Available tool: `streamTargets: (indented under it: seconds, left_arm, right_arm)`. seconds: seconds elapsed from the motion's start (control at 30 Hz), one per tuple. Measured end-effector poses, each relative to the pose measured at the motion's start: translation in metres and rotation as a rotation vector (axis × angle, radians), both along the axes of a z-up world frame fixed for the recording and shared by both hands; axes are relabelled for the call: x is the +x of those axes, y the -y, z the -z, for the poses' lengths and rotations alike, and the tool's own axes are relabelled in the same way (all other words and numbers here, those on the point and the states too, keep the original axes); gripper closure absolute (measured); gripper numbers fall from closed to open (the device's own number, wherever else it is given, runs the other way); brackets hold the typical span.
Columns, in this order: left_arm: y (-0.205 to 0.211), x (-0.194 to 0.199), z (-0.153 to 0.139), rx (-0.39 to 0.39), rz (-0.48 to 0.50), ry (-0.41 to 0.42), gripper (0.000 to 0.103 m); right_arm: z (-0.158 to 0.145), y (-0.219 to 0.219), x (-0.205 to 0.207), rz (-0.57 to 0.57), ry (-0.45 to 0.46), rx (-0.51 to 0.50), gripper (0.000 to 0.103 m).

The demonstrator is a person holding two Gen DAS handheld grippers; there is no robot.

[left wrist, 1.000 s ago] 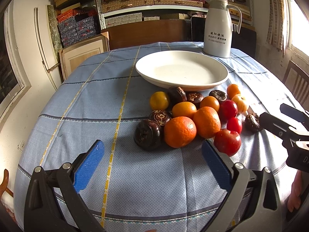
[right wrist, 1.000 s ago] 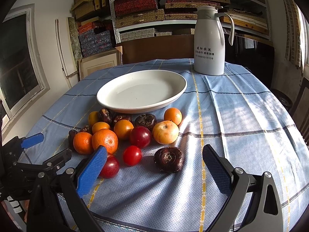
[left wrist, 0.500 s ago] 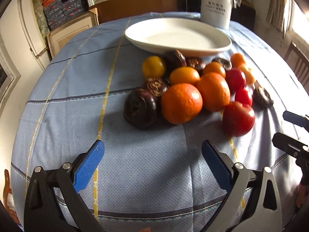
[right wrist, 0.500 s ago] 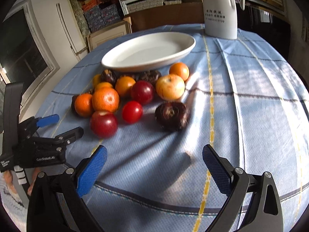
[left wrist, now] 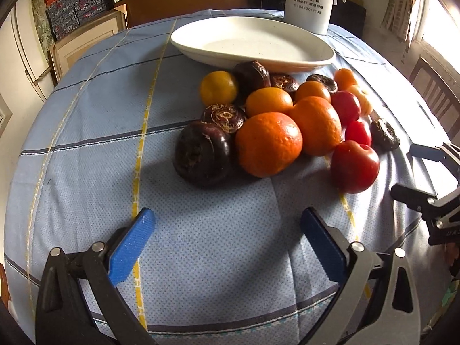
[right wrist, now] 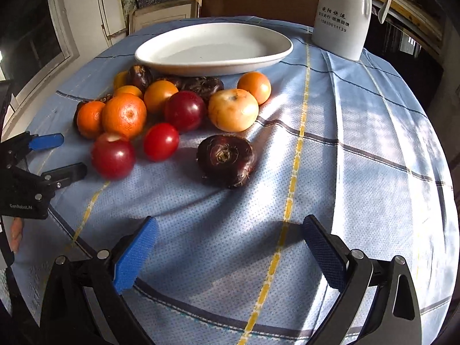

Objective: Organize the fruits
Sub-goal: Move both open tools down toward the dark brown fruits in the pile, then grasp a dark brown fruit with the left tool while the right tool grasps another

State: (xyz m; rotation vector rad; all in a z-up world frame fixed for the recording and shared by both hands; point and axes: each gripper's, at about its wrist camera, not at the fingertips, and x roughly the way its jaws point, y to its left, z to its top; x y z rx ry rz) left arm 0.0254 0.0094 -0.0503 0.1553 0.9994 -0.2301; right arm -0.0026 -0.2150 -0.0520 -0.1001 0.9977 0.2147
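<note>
Left wrist view: since a second ago I have brought my left gripper [left wrist: 227, 241] lower and closer, so the dimpled, glossy orange [left wrist: 268, 143] and the dark, ridged purple fruit [left wrist: 202, 153] beside it now loom large ahead of its wide-spread, empty blue pads. My right gripper [right wrist: 228, 247] has closed in likewise, fingers wide and empty, facing a lone dark purple fruit [right wrist: 227, 159] apart from the pile. The smooth white oval ceramic dish [left wrist: 201, 33] behind the fruit holds nothing; I judge both first picks imminent. The blue checked cloth [left wrist: 86, 132] looks coarse-woven and wrinkled.
</note>
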Motion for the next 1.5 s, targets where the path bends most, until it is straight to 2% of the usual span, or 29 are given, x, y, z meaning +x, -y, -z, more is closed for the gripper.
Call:
streamTargets:
  seconds: [0.07, 0.13, 0.2, 0.33, 0.37, 0.43, 0.47, 0.5, 0.53, 0.57, 0.63, 0.73, 0.8, 0.93, 1.13, 1.2, 1.33, 1.37, 1.43, 1.5]
  left_arm:
    - [0.001, 0.006, -0.001, 0.001, -0.017, 0.006, 0.004]
    - [-0.003, 0.014, -0.006, -0.024, -0.044, 0.025, 0.004]
    - [-0.007, 0.020, -0.012, -0.050, -0.059, 0.062, 0.004]
    - [-0.002, 0.028, -0.015, -0.057, -0.031, 0.106, 0.004]
    - [0.001, 0.027, -0.017, -0.061, -0.012, 0.114, 0.004]
    - [0.007, 0.024, -0.021, -0.042, 0.022, 0.150, 0.004]
    - [0.011, 0.023, -0.020, -0.031, 0.035, 0.150, 0.004]
    - [0.011, 0.025, -0.019, -0.034, 0.044, 0.138, 0.006]
    - [0.010, 0.026, -0.018, -0.044, 0.046, 0.128, 0.008]
    - [0.006, 0.028, -0.018, -0.059, 0.042, 0.118, 0.017]
    - [-0.005, 0.029, -0.017, -0.096, 0.047, 0.100, 0.019]
    - [-0.016, 0.031, -0.015, -0.121, 0.083, 0.077, 0.019]
    - [-0.017, 0.025, -0.017, -0.081, 0.108, 0.103, 0.019]
    - [-0.014, 0.013, -0.020, 0.068, 0.158, 0.198, 0.018]
    - [-0.020, 0.015, -0.016, 0.216, 0.188, 0.243, 0.018]
    - [-0.026, 0.018, -0.016, 0.227, 0.176, 0.246, 0.018]
    - [-0.033, 0.026, -0.019, 0.161, 0.142, 0.225, 0.019]
    - [-0.030, 0.027, -0.019, 0.168, 0.141, 0.230, 0.020]
    - [-0.018, 0.032, -0.015, 0.205, 0.149, 0.232, 0.025]
    - [-0.011, 0.036, -0.009, 0.221, 0.159, 0.216, 0.041]
  right_arm:
    - [-0.008, 0.006, 0.002, 0.047, 0.068, 0.037, 0.003]
    - [-0.014, 0.014, 0.007, 0.070, 0.084, 0.125, 0.003]
    - [-0.013, 0.019, 0.014, 0.065, 0.062, 0.210, 0.003]
    - [-0.011, 0.019, 0.016, 0.059, 0.026, 0.246, 0.007]
    - [-0.012, 0.019, 0.015, 0.056, 0.029, 0.250, 0.017]
    - [-0.013, 0.019, 0.017, 0.060, 0.032, 0.237, 0.029]
    - [-0.012, 0.019, 0.020, 0.053, 0.031, 0.236, 0.034]
    - [-0.013, 0.018, 0.020, 0.052, 0.032, 0.230, 0.035]
    - [-0.012, 0.018, 0.022, 0.050, 0.034, 0.229, 0.038]
    - [-0.013, 0.019, 0.023, 0.048, 0.034, 0.232, 0.046]
    - [-0.011, 0.021, 0.022, 0.050, 0.032, 0.249, 0.051]
    - [-0.009, 0.025, 0.024, 0.053, 0.028, 0.272, 0.051]
    - [-0.009, 0.025, 0.025, 0.052, 0.028, 0.270, 0.051]
    - [-0.008, 0.027, 0.025, 0.052, 0.027, 0.278, 0.051]
    - [-0.007, 0.024, 0.025, 0.047, 0.029, 0.256, 0.049]
    - [-0.007, 0.023, 0.024, 0.047, 0.030, 0.253, 0.049]
    - [-0.007, 0.021, 0.025, 0.046, 0.032, 0.229, 0.049]
    - [-0.007, 0.020, 0.025, 0.046, 0.034, 0.224, 0.050]
    - [-0.007, 0.019, 0.023, 0.052, 0.036, 0.225, 0.052]
    - [-0.007, 0.020, 0.023, 0.055, 0.037, 0.233, 0.053]
